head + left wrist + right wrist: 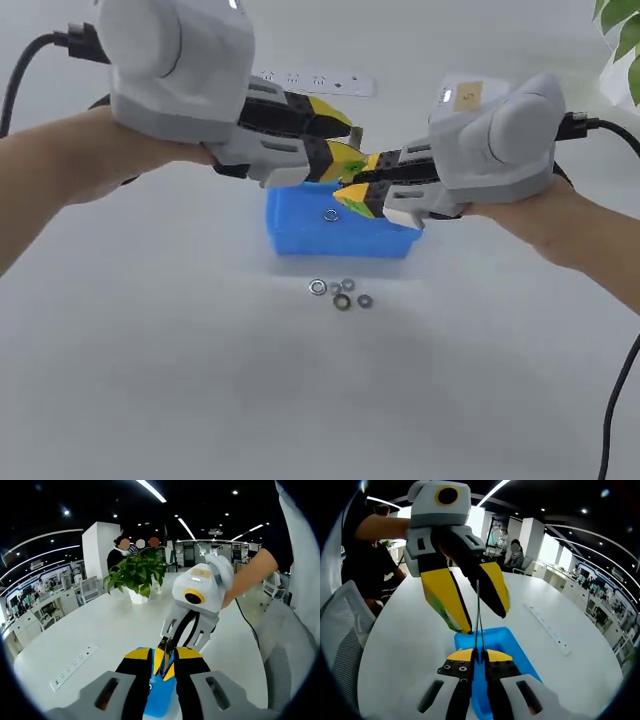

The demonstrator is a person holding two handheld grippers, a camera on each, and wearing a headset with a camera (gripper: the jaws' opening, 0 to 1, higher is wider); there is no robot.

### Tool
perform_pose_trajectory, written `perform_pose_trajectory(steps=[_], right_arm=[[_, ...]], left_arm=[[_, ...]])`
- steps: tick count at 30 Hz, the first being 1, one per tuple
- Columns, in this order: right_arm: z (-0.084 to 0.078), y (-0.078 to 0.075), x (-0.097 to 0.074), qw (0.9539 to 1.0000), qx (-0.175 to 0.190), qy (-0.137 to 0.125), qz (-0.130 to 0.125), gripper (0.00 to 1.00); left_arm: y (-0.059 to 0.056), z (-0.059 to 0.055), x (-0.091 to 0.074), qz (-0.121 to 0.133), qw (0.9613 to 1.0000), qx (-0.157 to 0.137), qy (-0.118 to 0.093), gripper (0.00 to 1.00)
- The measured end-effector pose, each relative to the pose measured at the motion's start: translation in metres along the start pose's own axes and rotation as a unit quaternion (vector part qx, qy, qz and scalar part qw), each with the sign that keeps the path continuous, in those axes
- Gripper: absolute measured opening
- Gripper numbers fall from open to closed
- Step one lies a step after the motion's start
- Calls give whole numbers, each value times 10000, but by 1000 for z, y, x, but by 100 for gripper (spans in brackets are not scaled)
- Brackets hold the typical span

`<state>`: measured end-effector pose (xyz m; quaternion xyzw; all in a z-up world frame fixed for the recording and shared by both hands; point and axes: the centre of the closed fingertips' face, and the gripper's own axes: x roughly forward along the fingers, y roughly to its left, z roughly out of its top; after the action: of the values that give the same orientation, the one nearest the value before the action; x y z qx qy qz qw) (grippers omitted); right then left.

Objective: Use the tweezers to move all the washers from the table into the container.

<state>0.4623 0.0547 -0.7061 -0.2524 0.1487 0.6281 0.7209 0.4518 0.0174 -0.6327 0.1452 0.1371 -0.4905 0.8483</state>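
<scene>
The right claw (pixel 478 653) is closed on the tweezers (pixel 478 615). The left claw (pixel 483 621) stands part-open astride them above the blue container (pixel 300 238), so a poor hand-over could twist or drop them. The washers (pixel 340 293) lie on the counter (pixel 150 380) just near of the container, with one more inside; the tweezer tips and any left-claw contact cannot be made out.

You're working over a plain white table (pixel 150 380). A blue container (pixel 300 235) is sitting on it near the middle, and a small cluster of washers (pixel 341 293) is lying on the bare top just on the near side of it. A white power strip (pixel 320 80) is lying farther back, and a potted plant (pixel 137 575) is standing at the far right.
</scene>
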Motion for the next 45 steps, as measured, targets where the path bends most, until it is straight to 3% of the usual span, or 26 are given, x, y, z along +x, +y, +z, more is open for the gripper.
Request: perform_pose_trajectory(steps=[5,15,18,24,29,37,38,41,44,45], right_arm=[[-2,1,1,10000,9,19,26,9],[-1,5,4,9998,-63,82,196,9],[1,6,5,9995,-132,98,255,8],[3,5,4,9996,-71,66,284,8],[3,6,5,9994,-83,69,336,8],[2,4,6,9994,-47,69,330,8],[3,4,6,9994,-46,61,336,9],[3,3,5,9995,-61,68,313,9],[4,0,5,9997,-25,62,250,9],[4,0,4,9997,-28,60,248,9]], left_arm=[[0,-6,-2,-255,9994,175,144,9],[1,-13,-2,-650,9959,597,179,8],[1,-19,0,-732,9943,709,330,8],[-2,-12,1,-702,9946,729,221,9],[-2,1,1,-743,9951,643,-66,10],[-5,-2,-1,-784,9930,885,26,5],[0,-2,1,-674,9931,963,4,5],[4,-1,1,-598,9949,815,-41,5],[10,1,3,-441,9978,481,-117,4],[8,2,3,-496,9981,336,-168,4]])
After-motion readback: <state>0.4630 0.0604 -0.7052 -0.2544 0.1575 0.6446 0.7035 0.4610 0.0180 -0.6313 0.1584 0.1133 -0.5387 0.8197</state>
